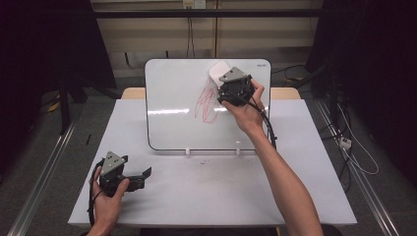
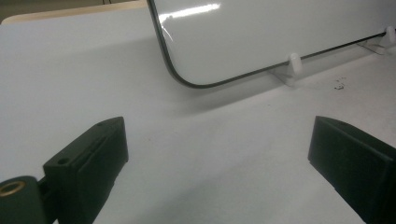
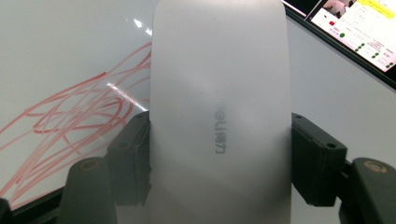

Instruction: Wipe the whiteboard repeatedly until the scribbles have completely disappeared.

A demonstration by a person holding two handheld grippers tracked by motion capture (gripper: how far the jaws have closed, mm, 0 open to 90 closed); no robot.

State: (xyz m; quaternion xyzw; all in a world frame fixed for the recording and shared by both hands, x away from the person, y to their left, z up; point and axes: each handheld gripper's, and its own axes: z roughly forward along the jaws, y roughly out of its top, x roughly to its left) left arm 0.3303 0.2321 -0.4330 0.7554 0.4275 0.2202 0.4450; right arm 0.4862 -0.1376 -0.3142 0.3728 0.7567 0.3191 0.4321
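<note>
At the high view's lower left the left claw rests released on the white surface, out of the way, while mid-frame the right claw clenches a white rectangular eraser against the propped whiteboard, beside its red scribble, apparently to wipe it.

A white whiteboard with a thin dark rim carries looping red scribble at 3 o'clock of its middle. The eraser is pale grey-white with faint grey lettering. Both claws are black, topped by grey plates, over a white bench
</note>
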